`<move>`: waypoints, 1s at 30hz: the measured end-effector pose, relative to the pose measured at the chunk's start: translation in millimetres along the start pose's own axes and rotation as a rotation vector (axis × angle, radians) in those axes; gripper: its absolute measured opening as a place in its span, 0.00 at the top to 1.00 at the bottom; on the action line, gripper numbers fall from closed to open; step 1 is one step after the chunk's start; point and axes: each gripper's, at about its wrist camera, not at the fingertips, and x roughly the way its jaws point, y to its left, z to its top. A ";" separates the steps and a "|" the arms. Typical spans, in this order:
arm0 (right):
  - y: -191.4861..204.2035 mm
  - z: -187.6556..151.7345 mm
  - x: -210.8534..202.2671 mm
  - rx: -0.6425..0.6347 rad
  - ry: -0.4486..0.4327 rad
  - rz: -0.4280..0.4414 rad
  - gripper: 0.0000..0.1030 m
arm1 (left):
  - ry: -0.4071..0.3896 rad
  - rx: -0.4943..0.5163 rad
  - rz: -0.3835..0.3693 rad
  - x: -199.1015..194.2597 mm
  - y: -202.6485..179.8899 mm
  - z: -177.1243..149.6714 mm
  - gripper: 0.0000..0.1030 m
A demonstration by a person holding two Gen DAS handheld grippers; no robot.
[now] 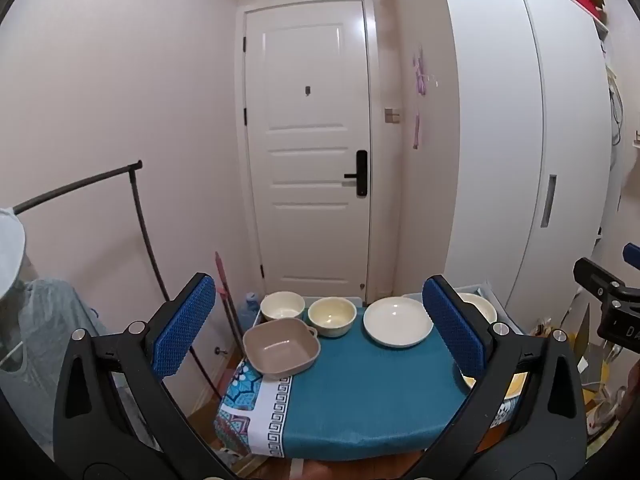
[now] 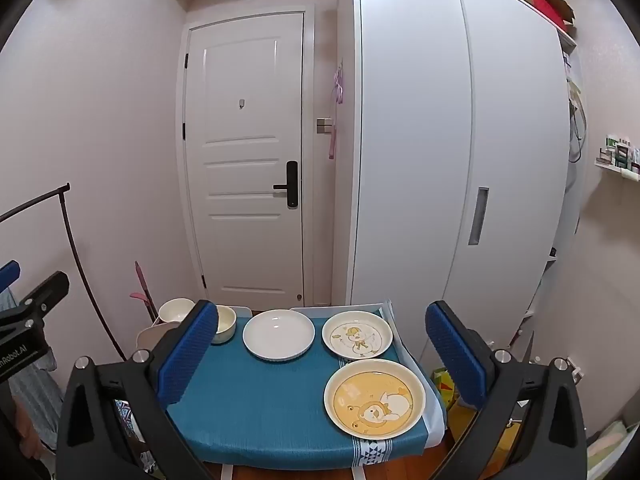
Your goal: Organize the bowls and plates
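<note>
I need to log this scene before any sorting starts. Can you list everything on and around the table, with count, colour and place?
Round bowls: two, cream, far left of the table.
Square dish: one, beige with handles, left edge, nearer than the bowls.
Plain plate: one, white, far middle.
Picture plates: two; the white one far right, the yellow one near right.
Tablecloth: one, teal with patterned ends, over the table.
Door: one, white, behind the table.
Wardrobe: one, white, right.
Clothes rail: one, black, left.
Left gripper: jaws open, empty.
Right gripper: jaws open, empty.
</note>
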 end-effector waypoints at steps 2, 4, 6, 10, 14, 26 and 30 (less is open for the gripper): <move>0.5 -0.2 0.7 0.003 -0.002 0.002 0.00 | 0.007 0.003 0.013 3.9 -1.3 0.8 0.00; 1.0 -0.4 1.6 0.003 -0.001 0.001 0.00 | 0.015 0.010 0.026 10.0 -4.0 1.6 0.00; 1.2 -0.5 2.2 0.002 -0.001 0.002 0.00 | -0.028 0.000 0.030 4.8 0.1 0.8 0.00; 2.4 -0.6 3.8 -0.002 0.000 -0.001 0.00 | -0.054 0.008 0.035 4.6 2.9 -2.5 0.00; 1.7 0.5 4.0 -0.001 -0.002 0.000 0.00 | -0.046 0.008 0.033 4.9 7.5 0.6 0.00; 1.4 0.4 6.3 -0.003 -0.008 -0.003 0.00 | -0.053 0.028 0.048 9.0 -0.9 1.4 0.00; 2.8 0.1 4.5 -0.003 -0.007 -0.002 0.00 | -0.053 0.030 0.050 8.7 -1.7 1.1 0.00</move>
